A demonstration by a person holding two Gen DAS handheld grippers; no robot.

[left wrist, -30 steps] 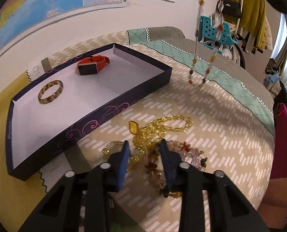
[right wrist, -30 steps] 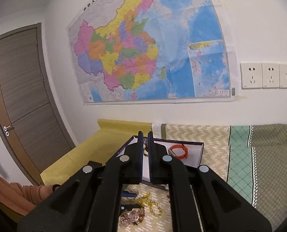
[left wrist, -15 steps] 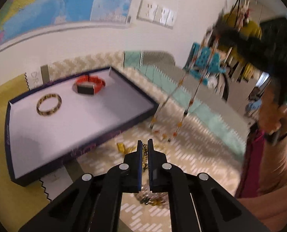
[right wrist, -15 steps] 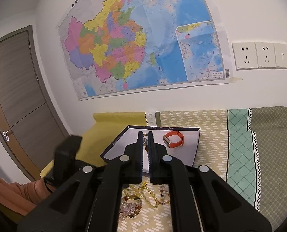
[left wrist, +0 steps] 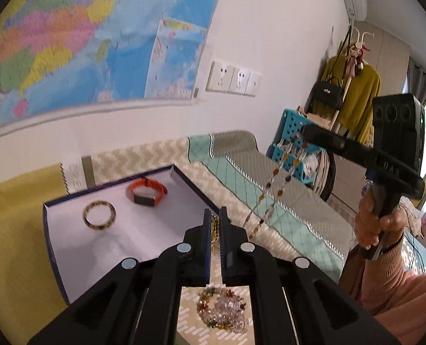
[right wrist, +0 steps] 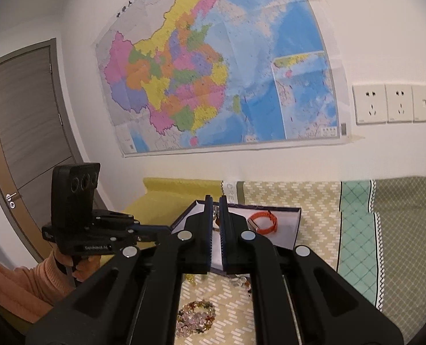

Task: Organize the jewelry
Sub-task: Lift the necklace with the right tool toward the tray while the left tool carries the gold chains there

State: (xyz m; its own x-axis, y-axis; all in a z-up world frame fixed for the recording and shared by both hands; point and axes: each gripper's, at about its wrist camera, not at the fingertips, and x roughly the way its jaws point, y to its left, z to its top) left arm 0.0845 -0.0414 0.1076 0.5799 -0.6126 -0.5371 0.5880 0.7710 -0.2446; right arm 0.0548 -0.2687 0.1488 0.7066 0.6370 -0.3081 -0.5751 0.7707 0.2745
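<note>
The left gripper was clamped on a gold chain above the near edge of the open box, which held a bangle and an orange watch. The right gripper pinched a beaded necklace hanging over the bed. A bead bracelet lay below.

A large coloured map hangs on the white wall, with a row of wall sockets to its right. A brown door stands at far left. At far right, a coat rack holds a yellow garment and a black handbag, near a blue basket.
</note>
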